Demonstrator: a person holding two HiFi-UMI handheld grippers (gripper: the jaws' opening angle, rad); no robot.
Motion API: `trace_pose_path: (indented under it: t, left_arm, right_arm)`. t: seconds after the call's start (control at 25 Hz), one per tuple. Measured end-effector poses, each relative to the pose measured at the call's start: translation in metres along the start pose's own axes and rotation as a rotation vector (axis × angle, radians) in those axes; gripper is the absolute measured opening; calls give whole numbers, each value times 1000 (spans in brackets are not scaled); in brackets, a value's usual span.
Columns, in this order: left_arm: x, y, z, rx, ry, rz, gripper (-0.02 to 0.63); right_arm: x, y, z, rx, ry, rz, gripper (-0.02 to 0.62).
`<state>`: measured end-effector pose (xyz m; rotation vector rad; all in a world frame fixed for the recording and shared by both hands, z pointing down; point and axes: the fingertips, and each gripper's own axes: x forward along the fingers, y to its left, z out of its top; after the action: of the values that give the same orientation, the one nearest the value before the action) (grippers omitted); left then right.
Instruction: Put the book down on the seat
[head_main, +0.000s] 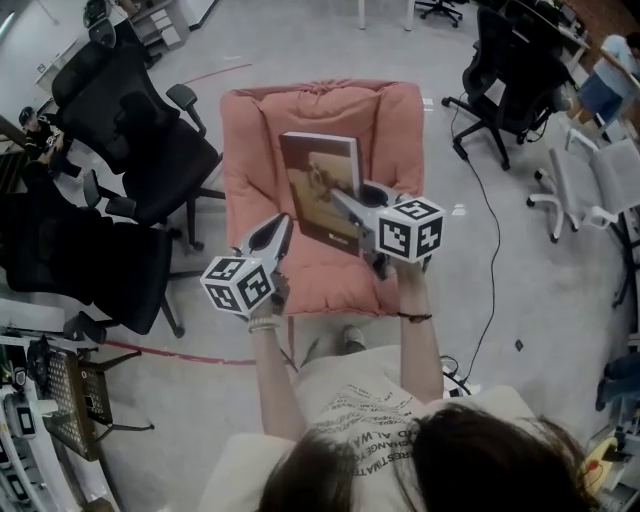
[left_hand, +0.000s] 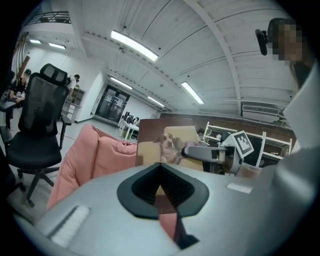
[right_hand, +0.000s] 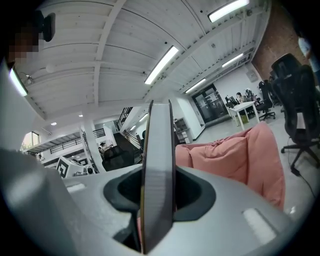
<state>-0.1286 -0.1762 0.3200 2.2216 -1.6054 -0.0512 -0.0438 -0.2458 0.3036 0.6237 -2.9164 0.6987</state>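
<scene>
At your far left stands a black mesh office chair, well clear of the work. Your left gripper is over the near left part of the seat with its jaws together and nothing between them. The salmon-pink padded fabric seat fills the middle. Above its cushion is the brown hardcover book with a dog pictured on its cover, held roughly upright. I cannot tell whether its lower edge touches the cushion. Your right gripper is clamped on the book's near right edge, which stands edge-on between the jaws.

The book is probably stiff, moderately heavy and glossy, so a grip on one edge lets it swing or slip. Steady the near left edge with the free gripper. The soft cushion should forgive a gentle drop.
</scene>
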Motion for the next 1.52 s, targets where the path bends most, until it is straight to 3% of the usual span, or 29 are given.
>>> trace_pose_path:
  t: [0.36, 0.88, 1.04, 1.32, 1.52]
  left_arm:
    - [18, 51, -18, -52, 80, 8, -5]
    - [40, 119, -57, -173, 189, -25, -5]
    - [46, 134, -65, -180, 215, -36, -5]
    - [55, 155, -84, -225, 253, -33, -5]
    - [75, 167, -114, -270, 272, -32, -5]
  right_arm:
    - [51, -20, -25, 54, 67, -13, 146]
    - [111, -44, -80, 127, 193, -96, 146]
    - [124, -58, -91, 172, 187, -118, 146]
    - [152, -76, -107, 190, 227, -105, 146]
    - [175, -106, -139, 234, 269, -100, 146]
